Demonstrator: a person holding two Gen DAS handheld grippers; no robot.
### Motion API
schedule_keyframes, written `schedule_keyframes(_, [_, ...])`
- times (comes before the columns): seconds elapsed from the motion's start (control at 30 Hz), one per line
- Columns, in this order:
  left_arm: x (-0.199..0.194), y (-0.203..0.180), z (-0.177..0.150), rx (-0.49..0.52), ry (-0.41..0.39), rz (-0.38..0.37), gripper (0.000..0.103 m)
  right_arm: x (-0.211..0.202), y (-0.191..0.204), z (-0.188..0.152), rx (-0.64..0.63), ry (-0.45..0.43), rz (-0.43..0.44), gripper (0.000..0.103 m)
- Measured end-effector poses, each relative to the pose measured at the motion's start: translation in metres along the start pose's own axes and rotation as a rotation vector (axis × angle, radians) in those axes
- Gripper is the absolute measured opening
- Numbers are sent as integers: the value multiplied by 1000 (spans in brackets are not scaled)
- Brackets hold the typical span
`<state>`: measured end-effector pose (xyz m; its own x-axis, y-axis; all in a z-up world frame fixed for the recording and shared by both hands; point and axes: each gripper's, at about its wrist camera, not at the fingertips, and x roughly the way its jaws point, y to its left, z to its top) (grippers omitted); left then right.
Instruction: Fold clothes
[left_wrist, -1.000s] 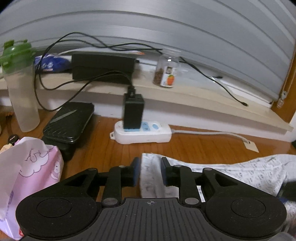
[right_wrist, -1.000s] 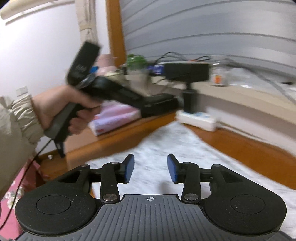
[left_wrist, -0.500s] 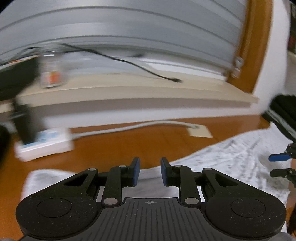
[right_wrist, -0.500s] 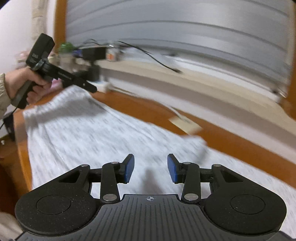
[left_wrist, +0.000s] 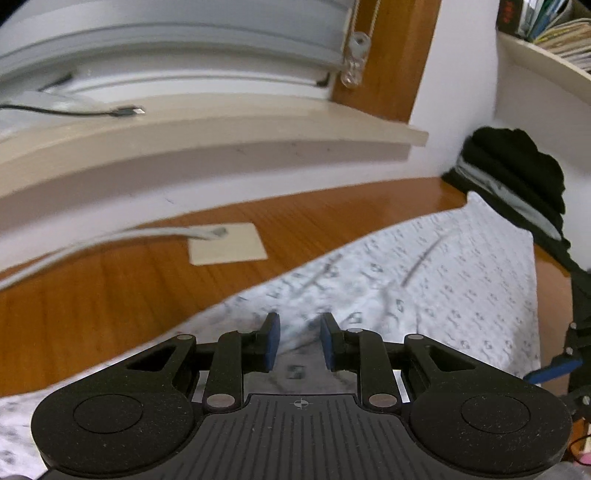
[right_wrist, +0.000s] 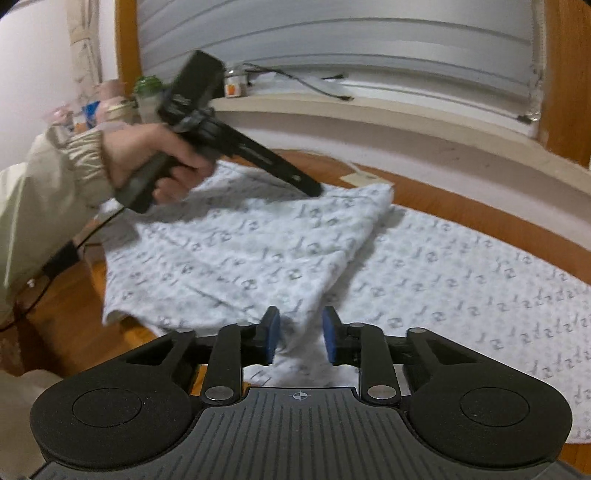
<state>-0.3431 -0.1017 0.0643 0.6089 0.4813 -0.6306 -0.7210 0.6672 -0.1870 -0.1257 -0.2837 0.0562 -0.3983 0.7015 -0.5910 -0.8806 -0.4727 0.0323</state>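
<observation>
A white garment with a small grey print lies spread on the wooden table. My left gripper is shut on one of its edges. In the right wrist view the left gripper holds that part doubled over the rest of the garment. My right gripper sits low at the near edge with its jaws closing. A ridge of the cloth rises between its blue pads, and they press on it. One blue finger of the right gripper shows at the right border of the left wrist view.
A person's hand in a pale sleeve holds the left gripper. Behind the table runs a sill with a loose cable. A paper slip lies on the wood. Dark folded clothes are stacked far right. A green-lidded bottle stands far left.
My left gripper swept to the right with the cloth edge, laying part of the garment over the rest. The right gripper's jaws narrowed around the near edge of the cloth.
</observation>
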Motion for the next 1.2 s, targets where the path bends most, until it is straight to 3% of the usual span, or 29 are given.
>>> schedule_keyframes(0.23, [3,8,-12,-62,-34,-42,25,-1,5,-9,14,-9,48,26])
schedule_keyframes(0.47, [4,14,-17,-74,-73,-63,25,13,14,-7,10,-38,-5,26])
schedule_keyframes(0.5, [4,15,-17,-80,-74,-65,25,15,15,-6,8,-44,-19,18])
schedule_keyframes(0.53, [4,16,-17,-86,-75,-67,24,14,16,-6,11,-51,-29,4])
schedule_keyframes(0.8, [5,18,-18,-98,-77,-59,22,-13,27,-21,19,-75,-49,4])
schedule_keyframes(0.93, [2,7,-14,-30,-75,-11,26,-4,28,-21,6,-81,-86,7])
schedule_keyframes(1.03, [-4,-5,-3,33,-88,-34,26,-1,28,-20,-11,-98,-113,13])
schedule_keyframes(1.2, [11,-43,19,236,-33,-41,26,11,27,-20,-3,-101,-139,15])
